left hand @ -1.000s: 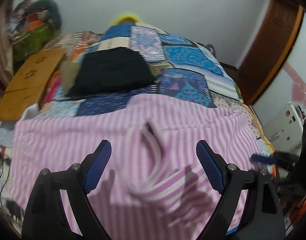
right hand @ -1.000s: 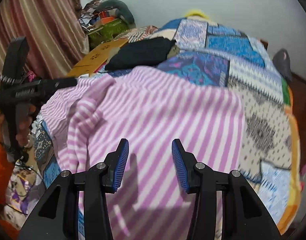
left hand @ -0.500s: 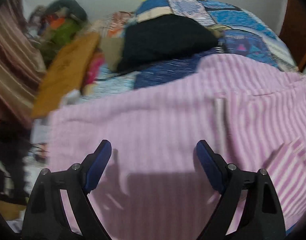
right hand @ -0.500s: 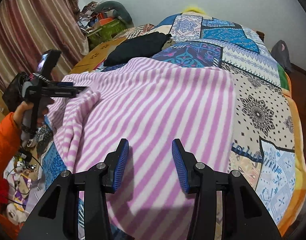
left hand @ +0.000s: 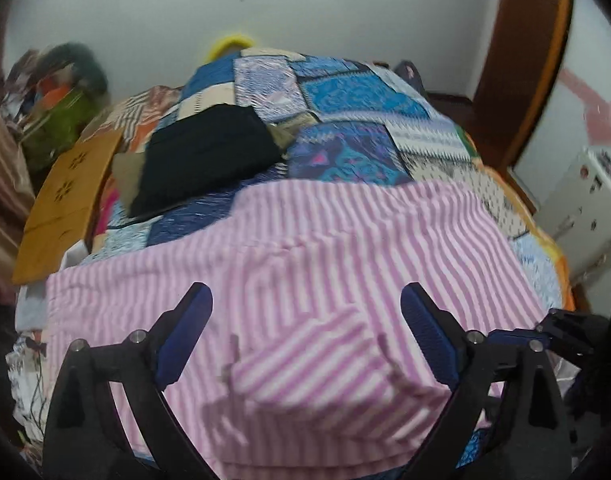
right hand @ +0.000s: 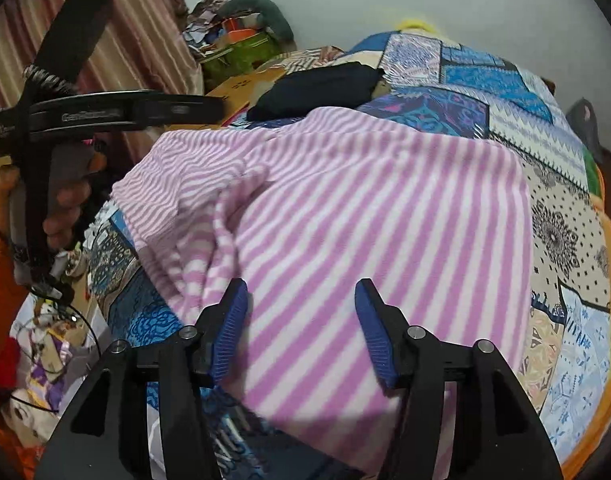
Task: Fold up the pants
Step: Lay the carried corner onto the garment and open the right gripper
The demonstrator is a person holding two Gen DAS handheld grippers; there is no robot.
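Because the patchwork bedspread (right hand: 553,248) is taking up nearly the whole scene, the pink-and-white striped pants (right hand: 365,216) are lying spread across its near part, with a black folded garment (left hand: 205,156) sitting further back, apart from them. The pants are looking like a soft fleece: light, limp and thick, so I am judging that they are going to sag and drape rather than hold a crease, and that the pile is going to give the pads good friction. On the left side of the cloth a loose fold (right hand: 209,216) is bunching up, near the bed's edge; in the left wrist view a turned-over flap (left hand: 325,356) is showing stripes running at a slant. The best hold is probably a pinch through both layers at an outer edge or corner. The left gripper (left hand: 305,336) is hanging over the flap, jaws opening wide with nothing pinched. The right gripper (right hand: 301,328) is hovering over the near stripes, jaws also opening, pads not pressing the cloth.
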